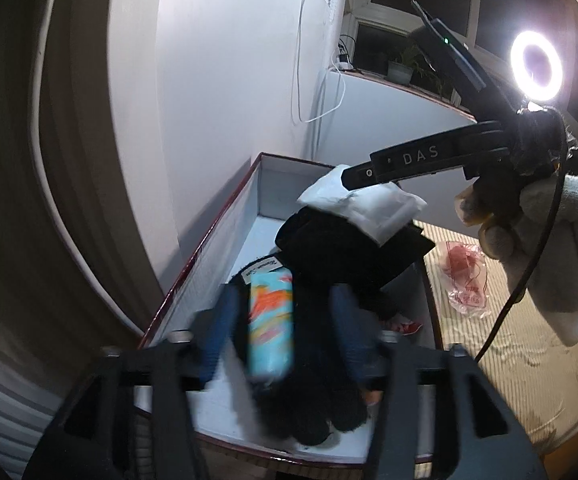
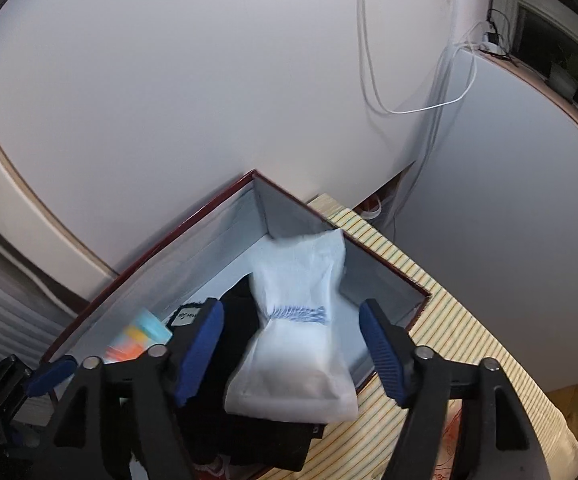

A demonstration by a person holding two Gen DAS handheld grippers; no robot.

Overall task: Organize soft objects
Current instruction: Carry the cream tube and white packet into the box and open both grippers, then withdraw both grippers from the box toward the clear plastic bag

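A white-lined box with a dark red rim [image 1: 193,272] [image 2: 193,220] stands against the wall. Inside lie black clothes [image 1: 341,256] [image 2: 233,312] and a turquoise and orange soft item [image 1: 270,320] [image 2: 137,336]. A white cloth bundle [image 1: 373,204] [image 2: 301,328] lies on top of the black clothes at the box's right side. My left gripper [image 1: 285,344] is open just above the turquoise item, its blue pads either side. My right gripper [image 2: 293,344] is open, its pads apart on both sides of the white bundle; it also shows in the left wrist view [image 1: 409,160].
The box sits on a striped yellow mat [image 1: 501,344] [image 2: 429,296]. A clear plastic bag with something red [image 1: 465,276] lies on the mat right of the box. A ring light [image 1: 536,65], a window sill with plants [image 1: 401,68] and hanging white cables [image 2: 409,92] are behind.
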